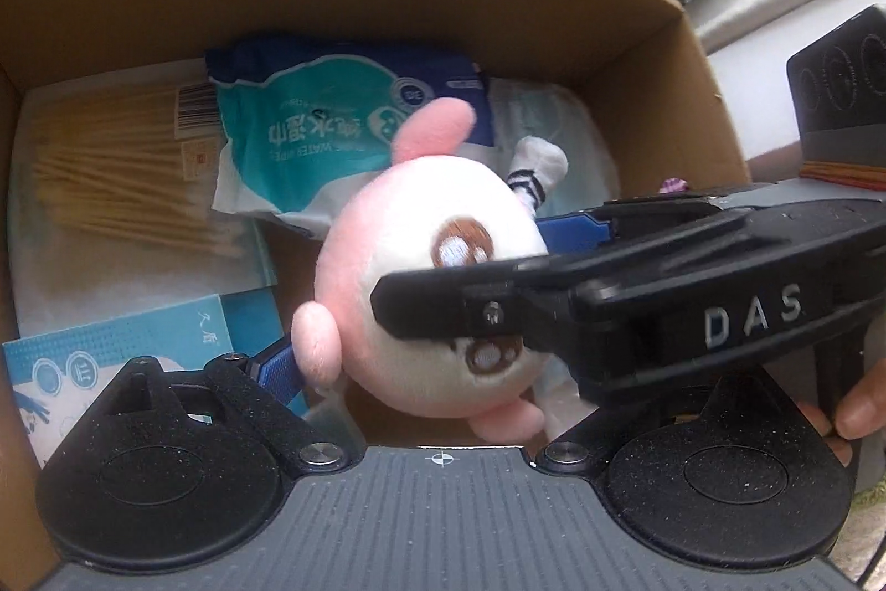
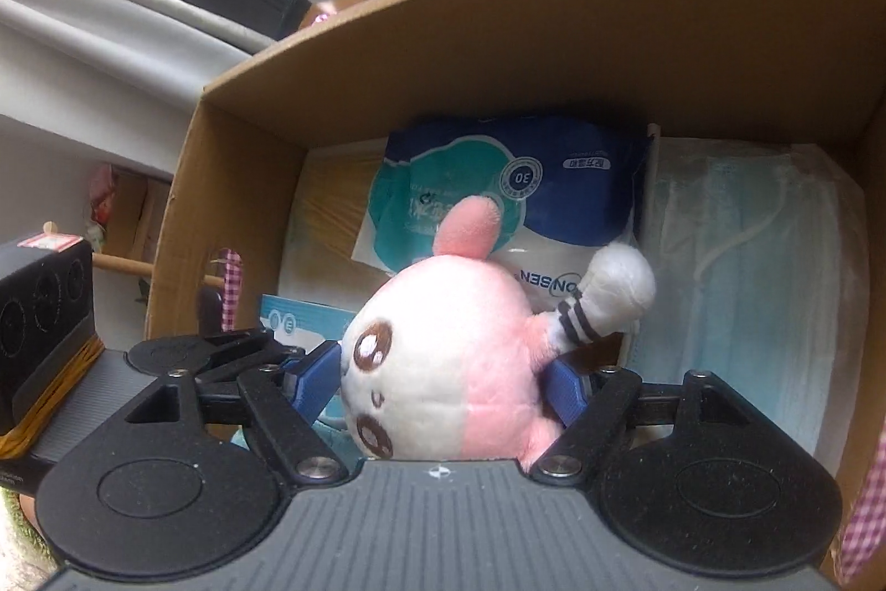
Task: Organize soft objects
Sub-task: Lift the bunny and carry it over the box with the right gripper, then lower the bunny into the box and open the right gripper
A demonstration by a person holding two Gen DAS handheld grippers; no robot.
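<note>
Both claws are seen over an open cardboard box [image 2: 554,37], and the pink-and-white plush toy [image 2: 443,369] is held between the blue pads of the right claw [image 2: 443,386], which is closed on the toy's round body from either side. In the left wrist view the same toy [image 1: 421,270] sits just ahead of the left claw [image 1: 437,380]; one blue pad [image 1: 277,369] is seen beside the toy's lower left, but its partner is hidden behind the body of the right claw, so it cannot be told whether the left claw is gripping or merely standing wide around the toy.

The toy is carried low inside the box, above the goods already laid there, with its face turned to the left of the right claw and its pink ear [image 2: 470,231] pointing away toward the far wall. Its long axis is judged to run from the claw outward into the box, so a release would likely call for a short lowering, the right claw being the one that bears it.

Beneath the toy a wet-wipes pack [image 2: 515,192] is seen, printed upside down with "30" and the letters "ONSEN"; in the left wrist view "WATER WIPE" and Chinese characters can be read. A bag of cotton swabs [image 1: 127,170] carries a barcode label, face masks [image 2: 747,270] lie at the right, and a teal carton [image 1: 138,342] bears Chinese writing. "DAS" is moulded on the right claw's housing.
</note>
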